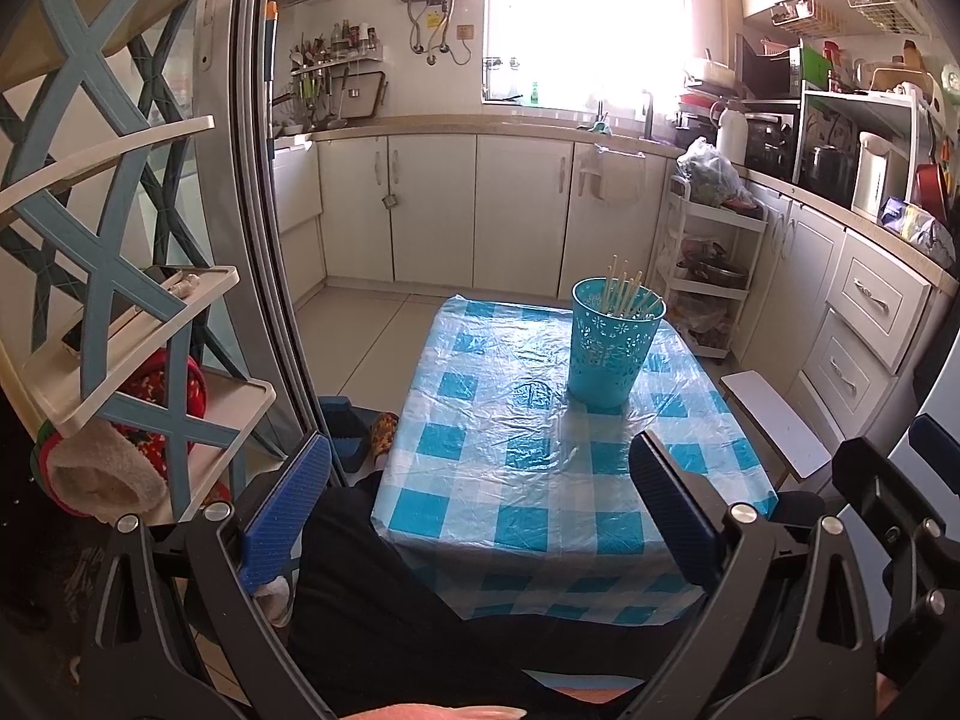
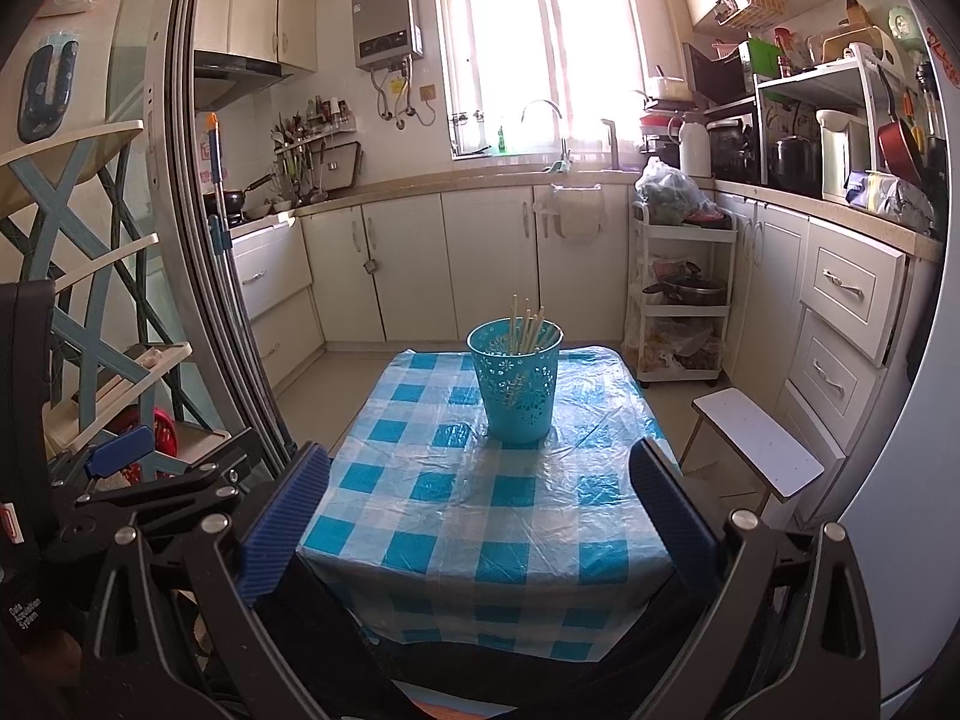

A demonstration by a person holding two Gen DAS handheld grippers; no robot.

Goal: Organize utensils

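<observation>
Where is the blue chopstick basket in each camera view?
Left wrist: the blue basket stands right of centre, on the table's far right part.
Right wrist: the blue basket sits near centre, at the table's far end.
Shared landmark: the checked tablecloth under it, with the bright window behind.
</observation>
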